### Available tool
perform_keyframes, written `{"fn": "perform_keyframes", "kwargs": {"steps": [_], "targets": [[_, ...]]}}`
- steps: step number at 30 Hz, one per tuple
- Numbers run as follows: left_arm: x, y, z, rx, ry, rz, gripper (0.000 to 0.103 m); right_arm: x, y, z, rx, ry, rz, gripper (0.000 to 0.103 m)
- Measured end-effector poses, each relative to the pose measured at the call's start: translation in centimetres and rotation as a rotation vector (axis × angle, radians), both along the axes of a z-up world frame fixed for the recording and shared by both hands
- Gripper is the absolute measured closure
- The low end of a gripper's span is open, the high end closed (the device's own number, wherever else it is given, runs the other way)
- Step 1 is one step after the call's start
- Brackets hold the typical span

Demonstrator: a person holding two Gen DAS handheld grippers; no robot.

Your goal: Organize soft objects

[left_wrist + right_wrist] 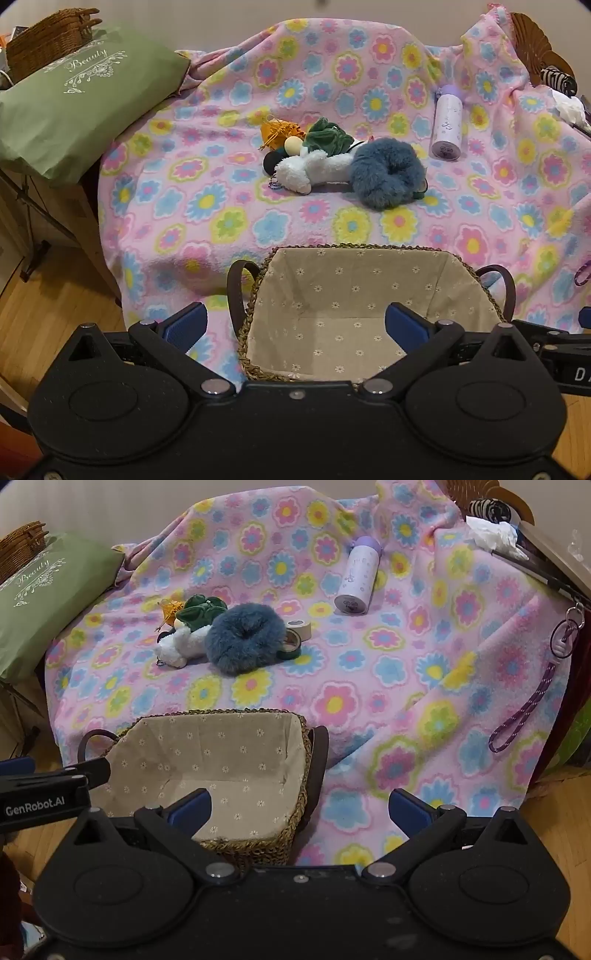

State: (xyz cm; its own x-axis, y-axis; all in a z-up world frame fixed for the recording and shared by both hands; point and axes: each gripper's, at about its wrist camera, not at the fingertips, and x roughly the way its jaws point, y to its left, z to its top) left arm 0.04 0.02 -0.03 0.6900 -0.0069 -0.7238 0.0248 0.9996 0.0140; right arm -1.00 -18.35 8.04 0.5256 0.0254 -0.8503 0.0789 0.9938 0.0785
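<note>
Where the blanket [369,701] sags: bottle [357,576], tape rolls [295,637]; lanyard [524,709] apart.

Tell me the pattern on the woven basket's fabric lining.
Beige lining with small white daisy-like flowers, clearest in the left wrist view.

We saw our left tongs [295,325] spread wide with nothing between the blue pads [184,326], hanging over the lined woven basket [369,258], which stood empty on the flowered pink blanket [207,199]. Further back lay a small heap: a blue furry scrunchie [386,170] touching a white plush toy [306,170], with a green scrunchie [327,138] and an orange tasselled piece [277,131] behind. A lilac bottle [447,123] lay apart to the right, a green pillow [70,96] at the left edge.
</note>
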Motion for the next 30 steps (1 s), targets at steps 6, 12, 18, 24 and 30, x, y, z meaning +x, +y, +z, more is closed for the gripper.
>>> {"fn": "perform_keyframes", "kwargs": {"steps": [6, 12, 18, 24, 30], "targets": [[-0.06, 0.00, -0.07, -0.007, -0.001, -0.010, 0.004, 0.04, 0.05, -0.07, 0.003, 0.007, 0.000, 0.000], [0.06, 0.01, -0.24, -0.007, 0.006, -0.008, 0.004, 0.06, 0.09, -0.11, 0.004, 0.008, 0.000, 0.000], [0.20, 0.14, -0.55, -0.007, 0.015, -0.005, 0.004, 0.11, 0.14, -0.17, 0.005, 0.012, 0.000, 0.000], [0.29, 0.26, -0.56, -0.009, 0.023, -0.001, 0.004, 0.03, -0.07, -0.07, 0.006, 0.012, -0.002, 0.000], [0.28, 0.33, -0.45, -0.010, 0.025, 0.002, 0.004, -0.04, 0.37, -0.34, 0.003, 0.008, 0.000, 0.000]]}}
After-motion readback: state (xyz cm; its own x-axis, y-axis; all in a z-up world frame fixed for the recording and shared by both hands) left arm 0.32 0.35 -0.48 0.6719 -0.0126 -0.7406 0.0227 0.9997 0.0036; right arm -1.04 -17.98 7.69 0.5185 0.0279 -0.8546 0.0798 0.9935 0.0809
